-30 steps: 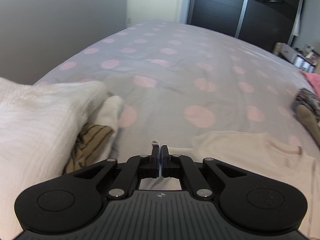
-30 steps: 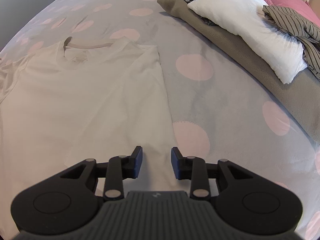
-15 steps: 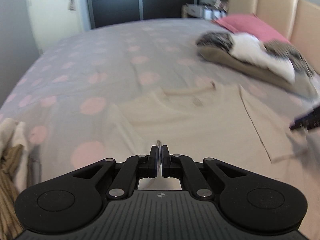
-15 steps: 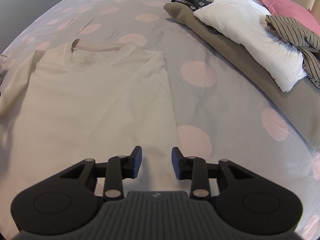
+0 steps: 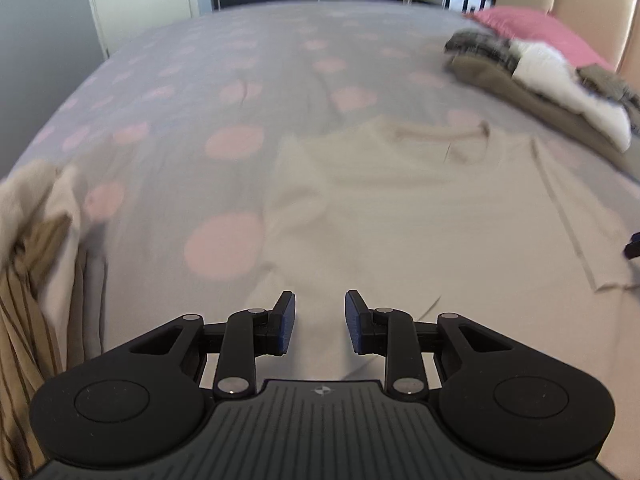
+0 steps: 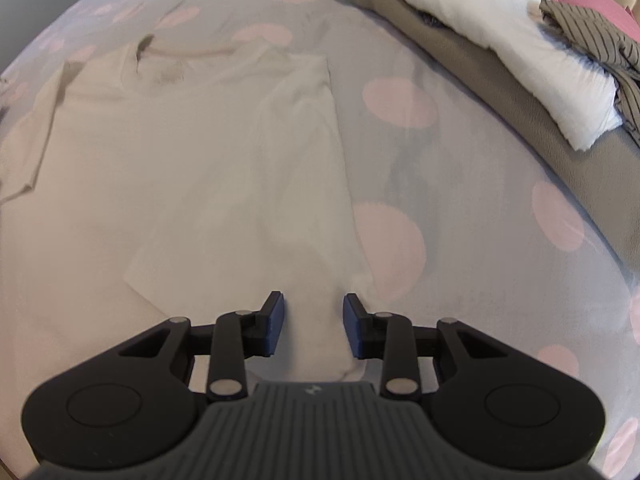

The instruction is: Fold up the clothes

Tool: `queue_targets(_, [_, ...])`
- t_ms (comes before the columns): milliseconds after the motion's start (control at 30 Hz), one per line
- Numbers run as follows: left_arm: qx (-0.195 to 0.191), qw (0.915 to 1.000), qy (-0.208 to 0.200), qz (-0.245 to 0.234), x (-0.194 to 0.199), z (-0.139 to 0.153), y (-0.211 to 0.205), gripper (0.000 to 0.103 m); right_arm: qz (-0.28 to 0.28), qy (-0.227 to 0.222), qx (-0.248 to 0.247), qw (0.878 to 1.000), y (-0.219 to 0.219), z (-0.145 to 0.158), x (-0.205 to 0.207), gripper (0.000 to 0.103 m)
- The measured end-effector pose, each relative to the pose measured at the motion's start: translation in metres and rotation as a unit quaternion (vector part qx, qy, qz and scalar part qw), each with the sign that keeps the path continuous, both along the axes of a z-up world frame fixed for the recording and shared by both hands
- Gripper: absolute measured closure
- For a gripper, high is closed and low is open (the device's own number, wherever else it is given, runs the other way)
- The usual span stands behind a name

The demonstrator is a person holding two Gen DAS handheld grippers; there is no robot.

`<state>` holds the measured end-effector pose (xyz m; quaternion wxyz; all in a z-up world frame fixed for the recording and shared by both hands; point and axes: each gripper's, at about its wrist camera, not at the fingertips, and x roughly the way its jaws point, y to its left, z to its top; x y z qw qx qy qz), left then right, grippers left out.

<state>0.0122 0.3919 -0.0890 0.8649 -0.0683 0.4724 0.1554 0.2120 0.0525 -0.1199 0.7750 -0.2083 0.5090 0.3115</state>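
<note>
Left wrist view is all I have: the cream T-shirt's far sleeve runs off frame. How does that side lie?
Observer: In the right wrist view the T-shirt has that sleeve side folded in over the body.
Operator: And the right tongs?
Observer: The right tongs are open above the shirt's lower edge, pinching nothing.
Operator: What tops the pile by the pillow?
Observer: A striped garment lies against the white one.

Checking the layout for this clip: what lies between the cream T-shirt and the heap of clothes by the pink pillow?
Only bare dotted bedsheet, clearest in the right wrist view: the cream T-shirt ends at its folded edge, and the heap of clothes starts beyond that strip.
</note>
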Motion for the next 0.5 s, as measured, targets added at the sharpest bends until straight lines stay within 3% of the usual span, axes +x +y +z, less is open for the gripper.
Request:
queue_targets(133, [-0.003,0.9997,0.022,0.003,-0.006,-0.015,-0.001,0.078,0.006,-0.009,-0.012,1.000,-0.002,0.001,-0.006,0.067])
queue_targets(333, [0.002,1.0000,0.006,-0.002,-0.022,0.016,-0.012,0.077,0.019,-0.019,-0.005,1.000,-0.010,0.018,-0.025,0.067])
queue_targets(500, [0.005,0.9999,0.003,-0.014,-0.048,0.034,-0.024,0.062,0.025,-0.021,-0.001,0.999,-0.025,0.029,-0.050,0.060])
